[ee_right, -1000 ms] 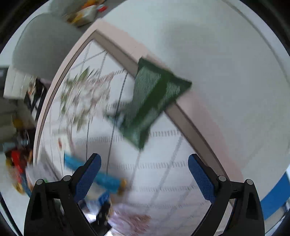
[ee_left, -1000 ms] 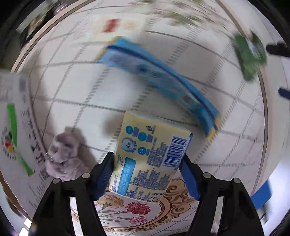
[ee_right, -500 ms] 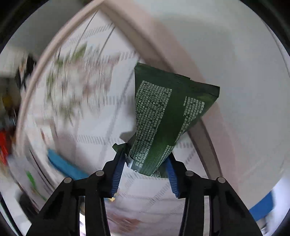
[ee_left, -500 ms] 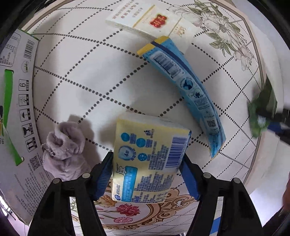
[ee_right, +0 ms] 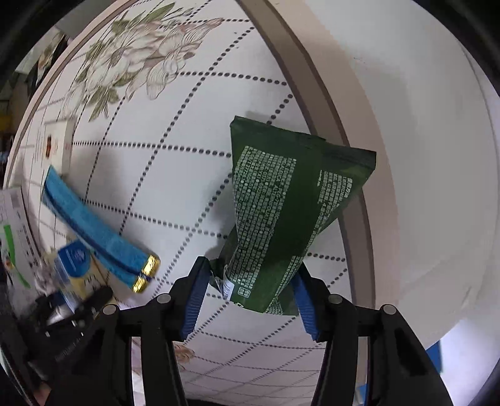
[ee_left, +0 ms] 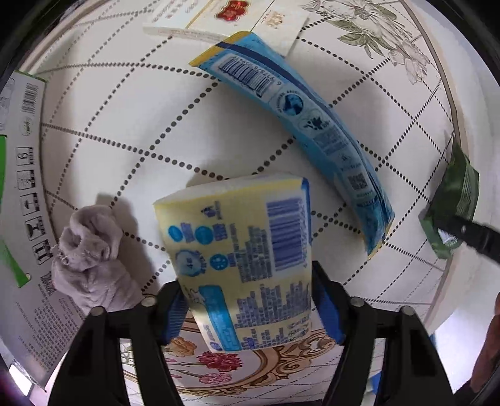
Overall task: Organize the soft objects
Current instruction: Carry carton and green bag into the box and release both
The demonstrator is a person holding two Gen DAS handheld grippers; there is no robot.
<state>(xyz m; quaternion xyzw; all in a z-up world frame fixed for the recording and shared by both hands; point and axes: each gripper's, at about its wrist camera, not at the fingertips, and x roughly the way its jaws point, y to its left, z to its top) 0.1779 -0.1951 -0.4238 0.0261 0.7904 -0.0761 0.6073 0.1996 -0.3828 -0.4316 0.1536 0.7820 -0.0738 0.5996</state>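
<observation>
Tongs on both sides are gripping soft packs above the patterned tablecloth [ee_left: 131, 103]. In the left wrist view the left gripper [ee_left: 250, 304] is squeezing a yellow tissue pack [ee_left: 247, 250] between its blue pads, its jaws having just closed a little further on it; the pack is sticking up out of the fingers, over the cloth. A crumpled grey cloth [ee_left: 90, 259] is lying just to the pack's left, and a long blue pack [ee_left: 300, 125] is lying beyond it, one end resting on a white box [ee_left: 225, 18]. In the right wrist view the right gripper [ee_right: 248, 298] is pinching the narrow lower end of a dark green pouch [ee_right: 281, 203], its jaws having just opened slightly while the pads are pressing on it; the pouch is fanning out near the table's brown border [ee_right: 340, 156].
</observation>
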